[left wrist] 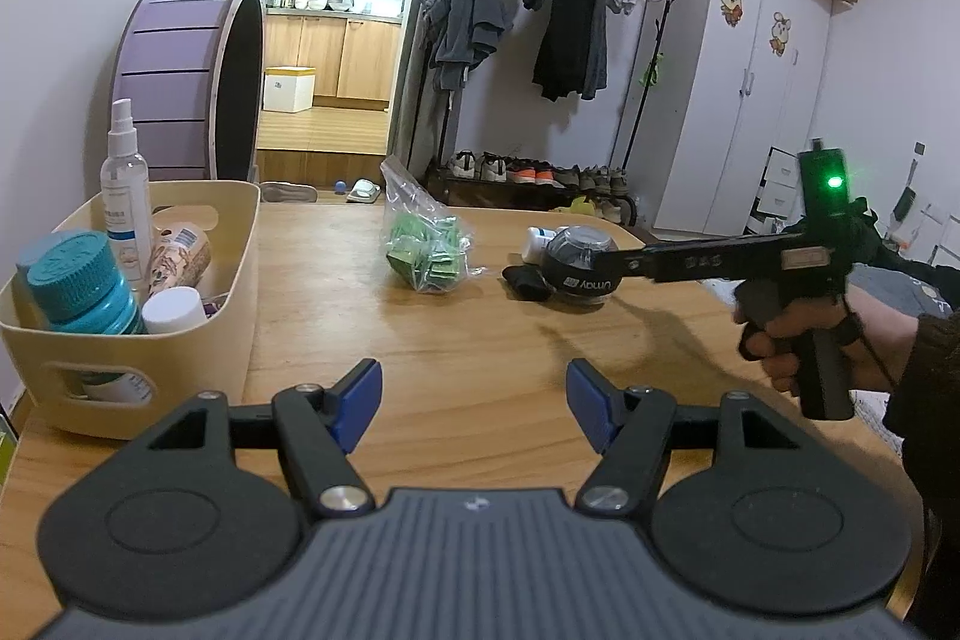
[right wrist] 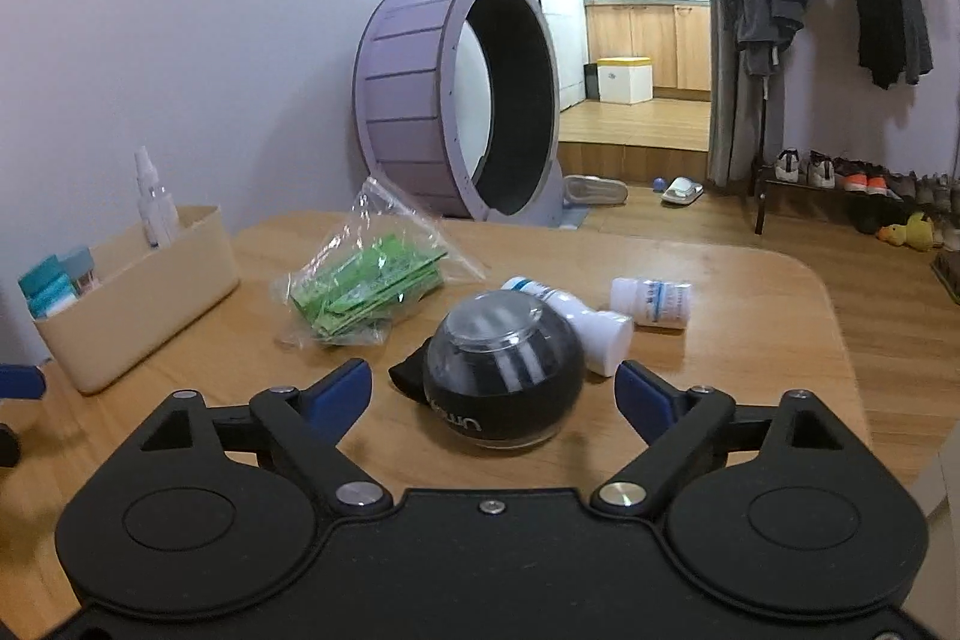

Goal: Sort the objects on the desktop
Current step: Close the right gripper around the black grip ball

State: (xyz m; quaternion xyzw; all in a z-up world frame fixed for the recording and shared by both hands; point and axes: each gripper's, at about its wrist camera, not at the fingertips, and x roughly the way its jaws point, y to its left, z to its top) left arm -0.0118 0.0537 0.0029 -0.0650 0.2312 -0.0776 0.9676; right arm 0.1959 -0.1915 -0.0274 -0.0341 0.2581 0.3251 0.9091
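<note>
A black ball with a clear dome top rests on the wooden table, its black strap beside it. My right gripper is open, its blue pads on either side of the ball without touching it. In the left wrist view the same ball sits at the right gripper's tip. My left gripper is open over bare table, empty. A clear bag of green packets lies mid-table. Two white bottles lie behind the ball. A cream bin at the left holds several bottles.
A tall spray bottle stands in the bin beside teal-capped jars. A purple wheel stands on the floor beyond the table. A person's hand grips the right tool's handle. Bare table lies between bin and bag.
</note>
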